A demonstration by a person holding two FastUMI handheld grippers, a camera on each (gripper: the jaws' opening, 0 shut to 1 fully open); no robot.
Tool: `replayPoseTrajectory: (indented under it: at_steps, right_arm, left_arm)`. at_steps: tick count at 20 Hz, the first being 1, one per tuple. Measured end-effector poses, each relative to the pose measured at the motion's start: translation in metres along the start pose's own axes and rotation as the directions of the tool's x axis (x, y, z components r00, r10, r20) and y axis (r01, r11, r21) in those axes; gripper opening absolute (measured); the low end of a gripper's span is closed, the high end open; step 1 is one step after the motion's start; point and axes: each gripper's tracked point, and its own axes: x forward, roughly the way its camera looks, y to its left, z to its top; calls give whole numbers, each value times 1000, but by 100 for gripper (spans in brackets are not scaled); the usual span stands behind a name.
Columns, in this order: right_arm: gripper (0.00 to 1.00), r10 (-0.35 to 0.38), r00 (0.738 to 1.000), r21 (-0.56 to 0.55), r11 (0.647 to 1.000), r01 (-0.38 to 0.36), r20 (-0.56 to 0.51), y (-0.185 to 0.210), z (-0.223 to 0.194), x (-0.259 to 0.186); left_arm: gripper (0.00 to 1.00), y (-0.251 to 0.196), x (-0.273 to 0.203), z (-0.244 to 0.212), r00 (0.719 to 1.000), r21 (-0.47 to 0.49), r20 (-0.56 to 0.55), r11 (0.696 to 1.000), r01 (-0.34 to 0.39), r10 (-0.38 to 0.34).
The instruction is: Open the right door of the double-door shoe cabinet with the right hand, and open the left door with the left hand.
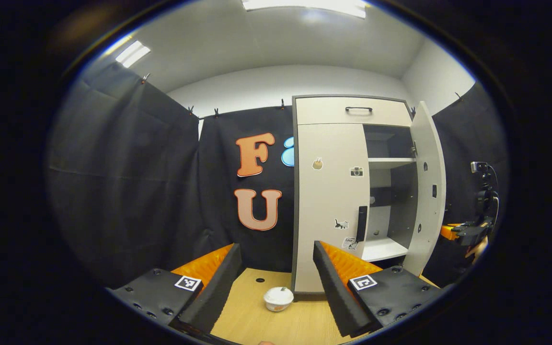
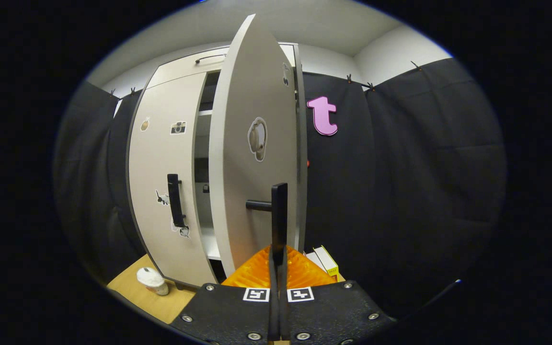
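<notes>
In the right gripper view, the right gripper (image 2: 278,268) at 6 o'clock has its fingers pressed together on the right door's handle (image 2: 278,215); the right door (image 2: 257,143) stands swung open. In the left gripper view, the left gripper (image 1: 276,273) is spread wide and empty, the closed left door (image 1: 328,201) and its handle (image 1: 362,223) ahead toward 3 o'clock. A white cup (image 1: 278,299) sits between its fingers on the wooden floor (image 1: 285,326).

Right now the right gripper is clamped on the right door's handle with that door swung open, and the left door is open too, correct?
Not quite: the left door is closed, flush with the cabinet, as the left gripper view shows; its handle is untouched and the left gripper is open, short of it. The rest holds: the right gripper is shut on the right door's handle, with that right door swung open.
</notes>
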Motion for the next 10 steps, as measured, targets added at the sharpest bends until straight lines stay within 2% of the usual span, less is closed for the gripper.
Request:
replayPoseTrajectory:
  at_steps: [7,8,10]
  right_arm:
    - [0,-25,1000,-7,1000,25,4,-36,1,1]
    - [0,-14,1000,7,1000,14,2,-37,1,1]
    - [0,76,997,51,996,-76,-11,-21,-1,-1]
  left_arm:
    - [97,-67,23,-3,1000,-15,-8,999,29,-29]
    - [96,-79,27,-4,999,-13,-10,999,36,-37]
    - [97,-103,37,-3,998,-19,-6,998,56,-56]
